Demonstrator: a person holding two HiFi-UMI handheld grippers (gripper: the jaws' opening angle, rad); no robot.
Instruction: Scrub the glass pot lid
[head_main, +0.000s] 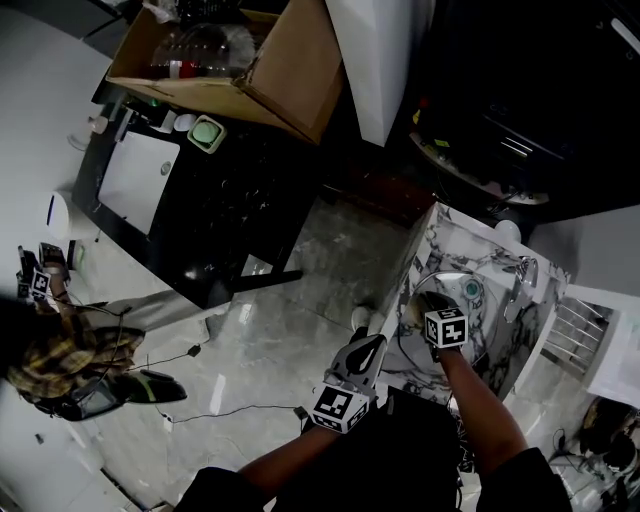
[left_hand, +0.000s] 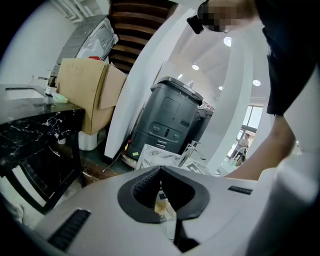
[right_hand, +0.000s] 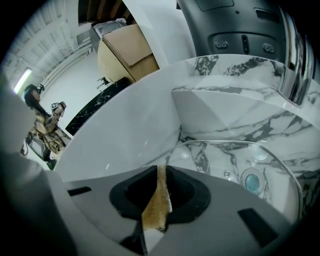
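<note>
Gripping glass lid (right_hand: 215, 156) in sink (right_hand: 225, 112).
Left gripper (left_hand: 161, 172) jaws closed on its rim; right gripper (right_hand: 159, 170) jaws pinch brown pad (right_hand: 154, 205).

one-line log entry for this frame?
left gripper: shut on glass lid rim | right gripper: shut on scrub pad, near lid | lid: in marble sink | pad-lid contact: unclear

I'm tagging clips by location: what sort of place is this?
Likely a showroom or lab with a mock kitchen: a white grey-veined marble sink with a chrome tap, a black marble-topped counter, an open brown cardboard box.
</note>
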